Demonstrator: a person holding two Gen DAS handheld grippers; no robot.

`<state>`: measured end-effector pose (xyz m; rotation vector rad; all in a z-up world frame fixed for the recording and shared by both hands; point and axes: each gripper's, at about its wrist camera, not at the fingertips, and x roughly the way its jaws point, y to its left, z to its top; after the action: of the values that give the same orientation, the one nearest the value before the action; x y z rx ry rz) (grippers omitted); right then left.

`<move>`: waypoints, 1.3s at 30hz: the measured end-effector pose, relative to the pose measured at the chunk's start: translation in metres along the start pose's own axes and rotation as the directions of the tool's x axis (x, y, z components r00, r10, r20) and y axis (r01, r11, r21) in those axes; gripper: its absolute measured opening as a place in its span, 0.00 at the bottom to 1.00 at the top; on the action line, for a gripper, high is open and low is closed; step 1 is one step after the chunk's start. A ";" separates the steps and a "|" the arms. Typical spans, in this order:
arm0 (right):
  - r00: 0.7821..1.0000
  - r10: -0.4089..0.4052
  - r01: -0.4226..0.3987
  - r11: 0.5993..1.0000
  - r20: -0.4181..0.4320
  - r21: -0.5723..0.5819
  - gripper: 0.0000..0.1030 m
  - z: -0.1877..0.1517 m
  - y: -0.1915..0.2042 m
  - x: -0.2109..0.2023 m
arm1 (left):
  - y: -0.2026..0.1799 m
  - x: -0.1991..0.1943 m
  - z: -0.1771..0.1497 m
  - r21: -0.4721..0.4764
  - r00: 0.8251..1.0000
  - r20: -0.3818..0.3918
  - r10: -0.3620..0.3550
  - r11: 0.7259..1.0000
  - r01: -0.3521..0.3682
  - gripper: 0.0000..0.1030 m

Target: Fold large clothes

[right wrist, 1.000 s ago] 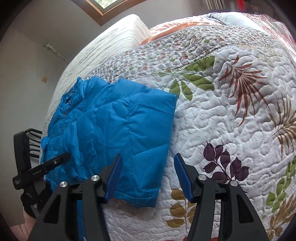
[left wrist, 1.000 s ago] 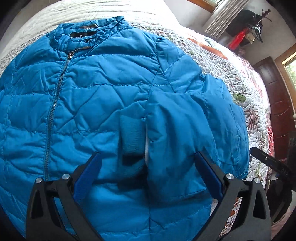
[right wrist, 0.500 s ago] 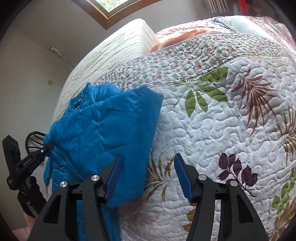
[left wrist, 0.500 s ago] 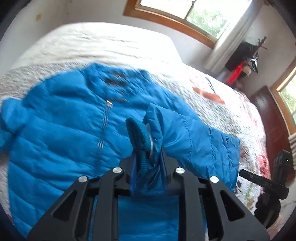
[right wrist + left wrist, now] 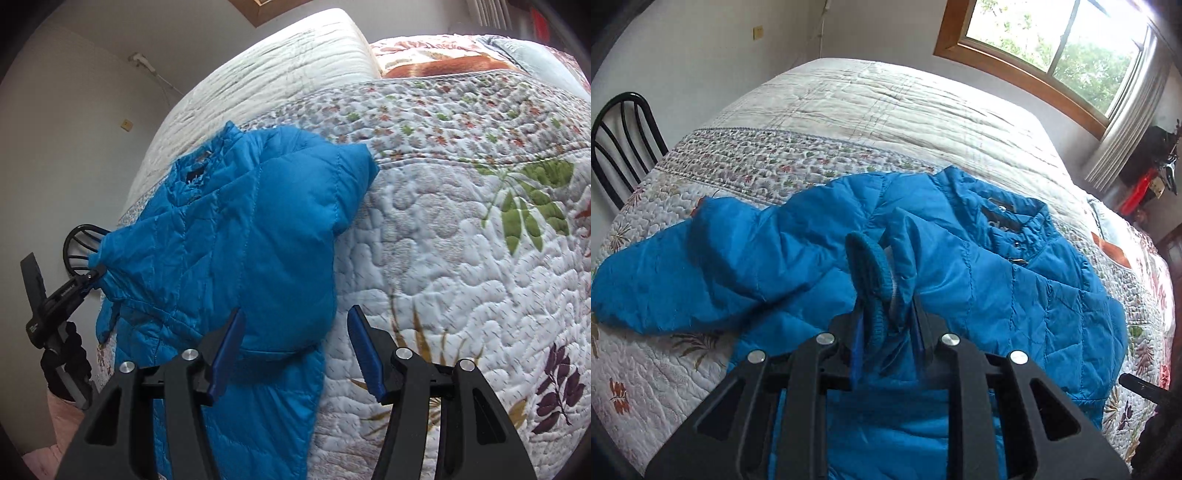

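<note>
My left gripper (image 5: 886, 325), at the bottom centre of its wrist view, is clamped on the knit cuff (image 5: 870, 269) and sleeve end of a blue quilted puffer jacket (image 5: 997, 288), the fabric bunched between the blue pads and lifted above the garment. Beyond the jaws, the jacket lies spread across the middle of the frame on a white floral quilt (image 5: 775, 166), its other sleeve (image 5: 683, 273) trailing toward the left edge and its stand-up collar (image 5: 1008, 218) at centre right; a dark label sits inside the collar, but its writing is too blurred to read. Farther back, a plain cream bedspread (image 5: 886, 99) covers the head of the bed, a black chair back (image 5: 624, 136) stands at the left edge, and a wood-framed window (image 5: 1052, 48) fills the upper right. In the right wrist view, my right gripper (image 5: 295, 350) hangs at the bottom centre with its jaws spread apart and nothing between them, the left pad just over the jacket's (image 5: 229, 251) near folded edge, the right pad over bare quilt (image 5: 461, 240). At the left edge of that frame, my left gripper (image 5: 90, 278) pinches the raised sleeve end; small white lettering on its black body is not legible.
</note>
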<state>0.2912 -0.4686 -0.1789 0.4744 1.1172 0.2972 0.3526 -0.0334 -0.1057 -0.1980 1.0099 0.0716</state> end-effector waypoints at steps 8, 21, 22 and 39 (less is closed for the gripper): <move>0.987 -0.148 0.149 0.989 -0.068 0.003 0.56 -0.001 -0.001 0.044 | 0.016 0.057 -0.016 0.038 0.994 -0.081 0.079 0.996 -0.077 0.28; 0.965 -0.253 0.258 0.964 0.068 -0.060 0.57 -0.004 0.042 0.000 | 0.041 0.000 0.003 0.001 0.989 0.031 0.146 0.989 -0.146 0.60; 0.973 -0.218 0.223 0.972 0.072 -0.070 0.57 -0.004 0.050 -0.003 | 0.039 -0.006 0.004 0.008 0.991 0.040 0.125 0.992 -0.126 0.60; 0.967 -0.241 0.225 0.961 -0.086 -0.162 0.49 -0.006 0.124 0.115 | -0.045 0.072 -0.056 0.200 0.976 -0.220 -0.014 0.978 0.059 0.59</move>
<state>0.3339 -0.3074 -0.2092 0.1906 1.2306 0.1992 0.3514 -0.0912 -0.1892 -0.0349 1.2233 -0.0908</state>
